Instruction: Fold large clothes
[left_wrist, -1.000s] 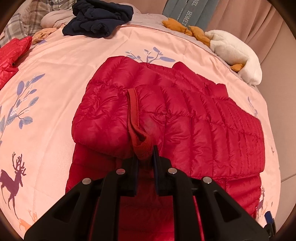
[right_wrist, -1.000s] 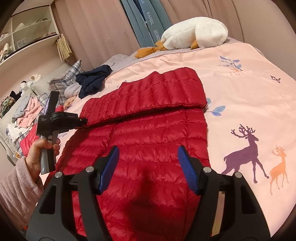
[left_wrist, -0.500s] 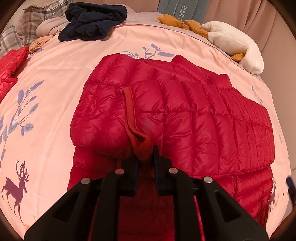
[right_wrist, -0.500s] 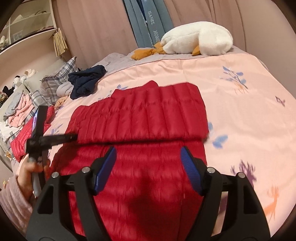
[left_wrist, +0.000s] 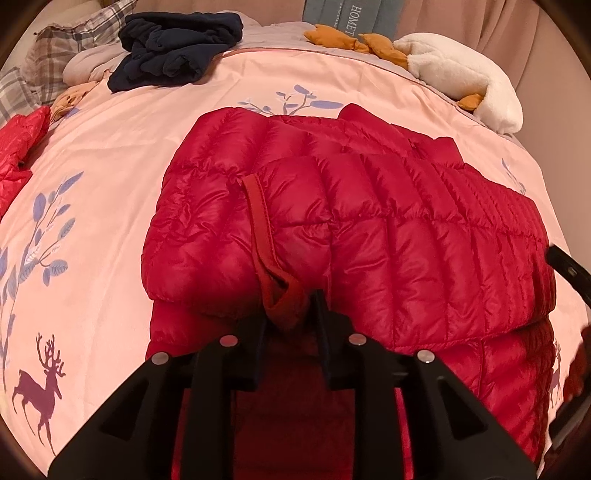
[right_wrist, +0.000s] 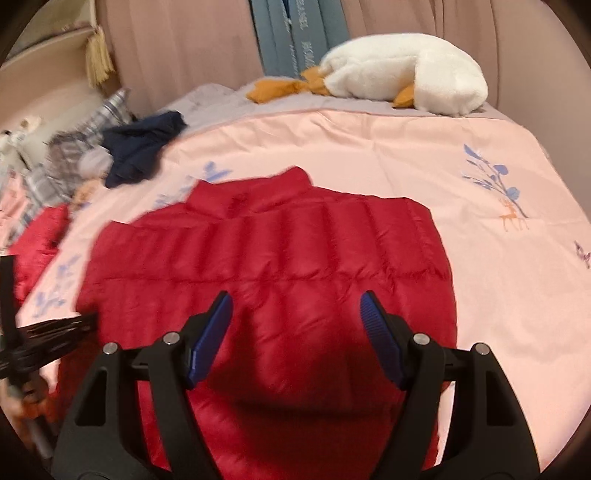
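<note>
The left tongs are clenched on the red cuff of a sleeve folded across the red down jacket, holding it just above the garment's near half. The cuff's trim band runs up from the grip, away from the camera. The right tongs stand released, blue pads wide apart, hovering over the jacket's lower body; whether they touch the fabric cannot be told, as this view is blurred.

The jacket lies flat at the middle of a bed, on a pink duvet printed with deer and blue sprigs. In the left wrist view the folded sleeve forms a thick horizontal band with a clean lower edge, and the jacket's body shows beneath it. In the right wrist view the collar points toward the far side of the bed.

Bare duvet surrounds the jacket on the left, the far side and the right. Well apart at the far edge lie a navy garment, plaid pillows and a white plush goose with orange feet. A second red garment sits bunched at the left edge of the bed. Pink curtains hang behind the bed.
</note>
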